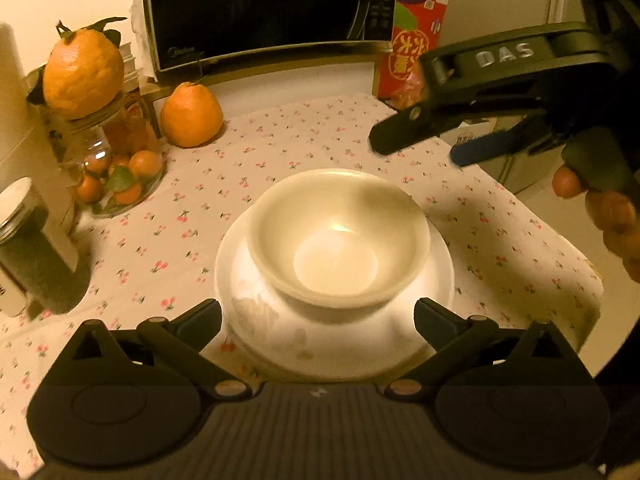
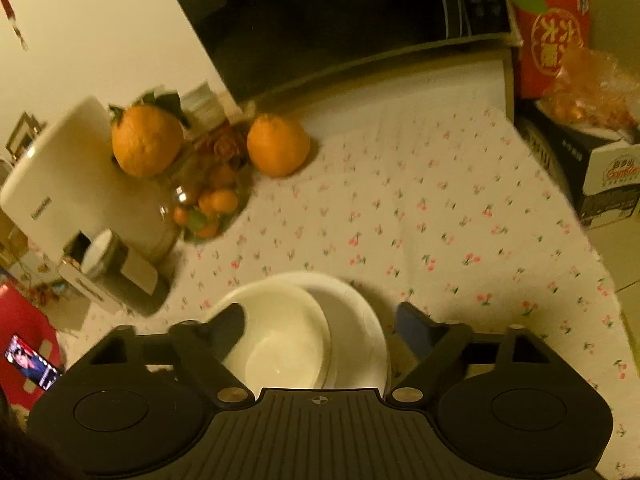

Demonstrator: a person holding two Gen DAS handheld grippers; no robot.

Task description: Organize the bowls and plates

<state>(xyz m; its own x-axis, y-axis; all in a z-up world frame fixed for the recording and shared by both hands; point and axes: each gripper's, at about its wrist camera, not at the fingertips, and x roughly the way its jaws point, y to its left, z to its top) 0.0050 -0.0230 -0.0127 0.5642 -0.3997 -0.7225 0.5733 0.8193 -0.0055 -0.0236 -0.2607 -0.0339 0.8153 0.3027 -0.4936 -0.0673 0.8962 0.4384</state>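
Note:
A cream bowl (image 1: 336,236) sits nested in a larger white bowl (image 1: 280,320) on the cherry-print tablecloth (image 1: 280,152). My left gripper (image 1: 318,320) is open and empty, its fingers on either side of the larger bowl's near rim, not touching. My right gripper (image 1: 416,144) shows in the left wrist view up at the right, above and beyond the bowls, open and empty. In the right wrist view the cream bowl (image 2: 280,336) and the white bowl (image 2: 356,332) lie just below my open right gripper (image 2: 320,324).
A microwave (image 1: 264,8) stands at the back. A glass jar of small oranges (image 1: 116,168) with a large orange (image 1: 82,72) on top, another orange (image 1: 191,116), a white appliance (image 2: 72,176) and a tin (image 1: 16,216) crowd the left. A red bag (image 1: 412,44) and a box (image 2: 608,176) stand right. The table edge (image 1: 580,276) falls off at right.

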